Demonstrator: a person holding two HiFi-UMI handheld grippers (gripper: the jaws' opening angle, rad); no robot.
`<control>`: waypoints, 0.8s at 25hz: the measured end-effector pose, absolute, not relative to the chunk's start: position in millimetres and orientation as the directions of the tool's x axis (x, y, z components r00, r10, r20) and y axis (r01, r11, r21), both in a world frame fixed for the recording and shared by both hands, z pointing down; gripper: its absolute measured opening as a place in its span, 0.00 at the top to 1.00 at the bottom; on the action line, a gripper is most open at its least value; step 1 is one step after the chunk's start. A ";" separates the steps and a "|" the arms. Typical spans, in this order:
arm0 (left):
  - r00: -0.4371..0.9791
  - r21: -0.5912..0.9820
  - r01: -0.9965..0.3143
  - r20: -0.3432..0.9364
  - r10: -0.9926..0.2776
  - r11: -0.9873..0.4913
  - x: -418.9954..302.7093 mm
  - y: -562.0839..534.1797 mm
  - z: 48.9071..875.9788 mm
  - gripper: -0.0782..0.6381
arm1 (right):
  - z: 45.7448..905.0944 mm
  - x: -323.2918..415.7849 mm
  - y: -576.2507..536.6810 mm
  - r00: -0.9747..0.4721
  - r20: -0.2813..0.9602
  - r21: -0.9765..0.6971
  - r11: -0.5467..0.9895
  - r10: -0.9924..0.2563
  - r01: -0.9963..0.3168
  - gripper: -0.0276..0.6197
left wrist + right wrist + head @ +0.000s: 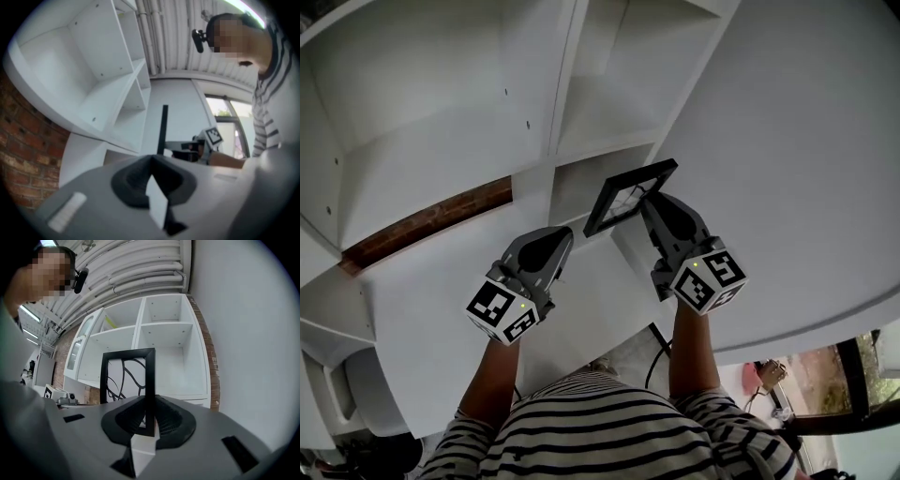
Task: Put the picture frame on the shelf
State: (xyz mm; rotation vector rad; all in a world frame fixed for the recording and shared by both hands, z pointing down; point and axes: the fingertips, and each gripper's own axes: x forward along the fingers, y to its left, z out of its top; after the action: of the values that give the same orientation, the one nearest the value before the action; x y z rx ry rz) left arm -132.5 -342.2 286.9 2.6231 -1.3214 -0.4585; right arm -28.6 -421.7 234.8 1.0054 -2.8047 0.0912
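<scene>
**Desk:** What step is this?

**Me:** The carry. My right gripper (149, 413) is clamped on the picture frame (126, 376), jaws pinching its right-hand bar near the lower corner. The frame stands upright in the air in front of the white shelf (164, 324). As far as I can judge, it touches no board, so the placing is not yet done.

**Desk:** And the other hand?

**Me:** My left gripper (151, 161) is idle, with its jaws together and nothing between them. It hangs just left of the right gripper and a little nearer to me. From its own view the frame (164, 126) shows edge-on, as a thin black line.

**Desk:** What does the next move call for?

**Me:** I'd say a reach forward into one of the open compartments. I can't tell yet which one, though from the head view the frame (630, 195) sits before the middle opening. I judge the frame has to stay upright, go down on its bottom edge on a board and be steady before the jaws let go. A thin frame held by one bar could tip — that is the risk I see.

**Desk:** Any brand, label or writing to quote?

**Me:** None that I can read. The frame's picture is only black curving lines on white. The marker cubes (708, 277) carry black-and-white square patterns, not words. The shelf is plain white, and a strip of brick wall (431, 220) shows to its left.
</scene>
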 end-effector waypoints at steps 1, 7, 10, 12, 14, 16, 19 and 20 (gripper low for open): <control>0.551 0.282 -0.762 -0.191 -0.813 -0.583 -133.0 -347.2 287.0 0.88 | 232.4 -29.1 -429.4 -0.769 0.164 -0.007 0.778 -0.618 -0.628 0.86; 0.503 0.256 -0.810 -0.158 -0.850 -0.527 -122.0 -384.9 282.7 0.88 | 213.8 -35.4 -481.1 -0.824 0.114 -0.018 0.828 -0.555 -0.560 0.86; 0.515 0.208 -0.814 -0.173 -0.839 -0.543 -101.0 -340.4 286.1 0.88 | 210.4 -22.5 -438.3 -0.823 0.070 0.009 0.826 -0.563 -0.564 0.86; 0.579 0.121 -0.784 -0.210 -0.788 -0.609 -81.1 -281.2 291.7 0.88 | 204.5 -0.4 -369.8 -0.786 -0.021 0.059 0.784 -0.618 -0.618 0.86; 0.629 0.053 -0.755 -0.224 -0.745 -0.653 -62.1 -227.7 298.2 0.88 | 198.5 18.0 -309.1 -0.754 -0.091 0.094 0.748 -0.651 -0.657 0.86; 0.632 0.035 -0.757 -0.217 -0.744 -0.652 -50.1 -201.0 304.1 0.88 | 198.9 23.5 -284.0 -0.754 -0.105 0.108 0.746 -0.649 -0.657 0.86; 0.631 0.001 -0.764 -0.201 -0.749 -0.645 -35.2 -201.0 308.5 0.88 | 205.4 25.9 -291.2 -0.760 -0.118 0.110 0.752 -0.639 -0.650 0.86; 0.633 -0.015 -0.766 -0.194 -0.749 -0.643 -29.3 -204.0 309.8 0.88 | 208.1 27.4 -296.2 -0.761 -0.123 0.108 0.754 -0.637 -0.648 0.86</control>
State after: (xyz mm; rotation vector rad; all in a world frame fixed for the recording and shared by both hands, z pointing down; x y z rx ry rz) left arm -29.3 -204.0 309.8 2.9247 -1.3600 -0.2768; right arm 27.4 -296.2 208.1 1.1066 -3.0147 -0.2322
